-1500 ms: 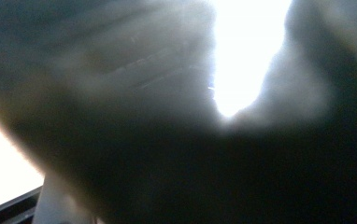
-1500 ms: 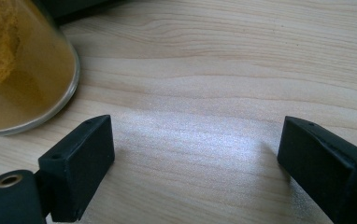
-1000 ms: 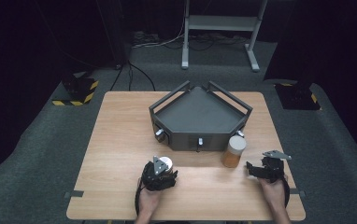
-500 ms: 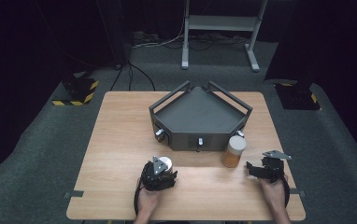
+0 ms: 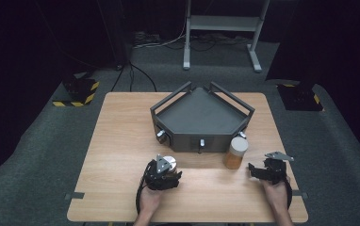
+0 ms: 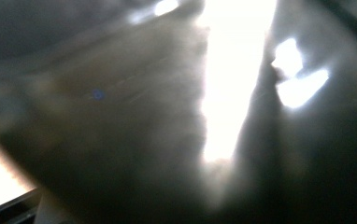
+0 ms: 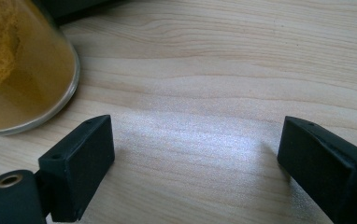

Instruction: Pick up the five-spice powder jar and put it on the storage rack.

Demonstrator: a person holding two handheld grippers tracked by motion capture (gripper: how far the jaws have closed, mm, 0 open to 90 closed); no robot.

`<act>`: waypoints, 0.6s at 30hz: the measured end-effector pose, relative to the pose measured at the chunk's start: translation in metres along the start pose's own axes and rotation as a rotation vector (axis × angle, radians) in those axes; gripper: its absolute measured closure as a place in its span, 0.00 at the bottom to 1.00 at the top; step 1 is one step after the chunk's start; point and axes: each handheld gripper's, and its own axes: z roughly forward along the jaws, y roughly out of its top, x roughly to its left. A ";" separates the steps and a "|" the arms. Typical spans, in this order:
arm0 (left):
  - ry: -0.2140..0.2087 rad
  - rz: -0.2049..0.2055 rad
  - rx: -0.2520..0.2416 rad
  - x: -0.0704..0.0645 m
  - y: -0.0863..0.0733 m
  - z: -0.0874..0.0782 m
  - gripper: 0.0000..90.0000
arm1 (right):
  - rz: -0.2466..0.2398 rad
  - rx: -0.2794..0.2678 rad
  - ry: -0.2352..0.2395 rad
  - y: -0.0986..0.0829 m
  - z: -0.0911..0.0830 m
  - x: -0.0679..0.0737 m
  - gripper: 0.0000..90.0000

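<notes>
Broadly, the wooden table (image 5: 121, 141) carries everything, and the biggest thing on it is a dark grey 5-sided tray (image 5: 201, 117) with raised handle bars along its rear edges and small silver knobs on its front faces, set toward the far middle of the tabletop. Just beside the tray's front right corner stands a clear jar (image 5: 235, 152) with a pale lid and orange-yellow powder inside; it is upright, and in the right gripper view its glass wall and powdery contents (image 7: 13, 65) sit at the upper left, close to the near jaw but apart from it. The right gripper (image 5: 258, 171) rests low over the near right part of the table, just right of the jar, held by the person's right hand (image 5: 277, 193); its 2 black jaws stand wide apart over bare wood, with nothing between them. The left gripper (image 5: 161, 172) sits on the near side of the table, in front of the tray's left front face, with the person's left hand (image 5: 149, 200) behind it and a grey 3-cornered plate on top; a small round silvery object (image 5: 168, 160) shows right at its far end, touching or nearly so. The left gripper view is a bright blur at very close range, so I cannot tell whether those jaws are apart or closed
</notes>
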 end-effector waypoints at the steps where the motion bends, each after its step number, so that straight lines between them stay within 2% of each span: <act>1: -0.005 -0.001 0.001 0.001 0.002 -0.001 0.35 | 0.000 0.000 0.000 0.000 0.000 0.000 0.12; 13: -0.036 0.020 0.003 0.008 0.018 -0.007 0.35 | 0.000 0.000 0.000 0.000 0.000 0.000 0.12; 16: -0.067 0.009 -0.002 0.014 0.022 -0.009 0.35 | 0.000 0.000 0.000 0.000 0.000 0.000 0.12; 18: -0.072 0.017 -0.007 0.015 0.025 -0.011 0.35 | 0.000 0.000 0.000 0.000 0.000 0.000 0.12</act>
